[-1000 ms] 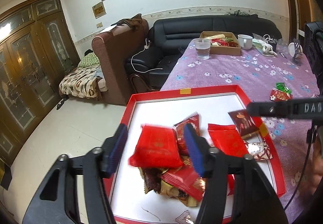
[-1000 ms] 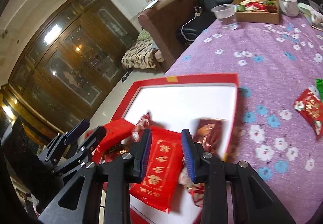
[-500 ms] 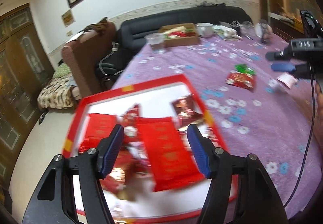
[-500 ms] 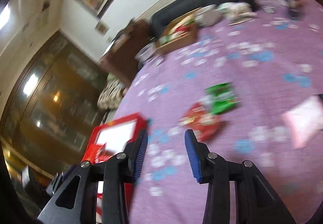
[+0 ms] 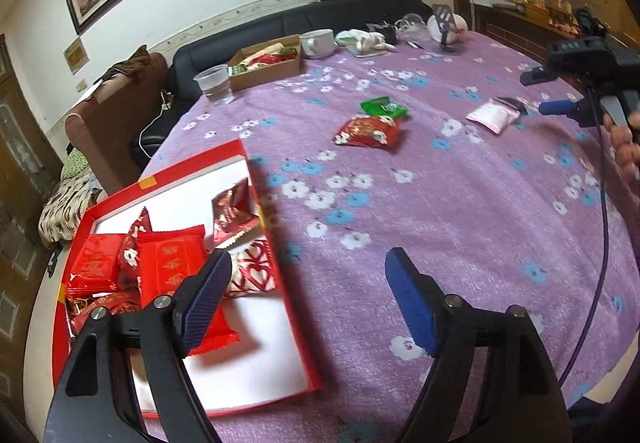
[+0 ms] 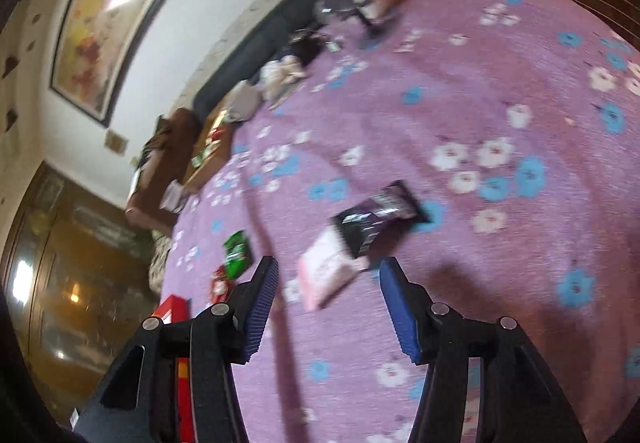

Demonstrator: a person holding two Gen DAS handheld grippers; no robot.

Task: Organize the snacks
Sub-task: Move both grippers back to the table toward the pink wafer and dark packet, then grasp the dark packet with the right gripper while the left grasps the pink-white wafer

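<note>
Purple tablecloth (image 6: 520, 63) bears a light, crinkly, probably slippery pink packet (image 6: 326, 271) just ahead of the empty, just-widening right gripper (image 6: 328, 307), best pinched across its flat middle; left gripper (image 5: 308, 303) likewise gapes empty.

Your left wrist camera looks down at a slant along its gripper (image 5: 306, 303), close above the purple tablecloth (image 5: 460, 211), with the red tray (image 5: 256, 179) at lower left and the black sofa (image 5: 304, 17) at the far end. Your right wrist camera is rolled, looking down just as steeply, close over the pink packet (image 6: 326, 275). Both views share the cloth, pink packet (image 5: 494, 115), green packet (image 5: 382, 106) (image 6: 238, 253) and sofa (image 6: 256, 39); the left view also catches your right gripper (image 5: 538, 93).
</note>
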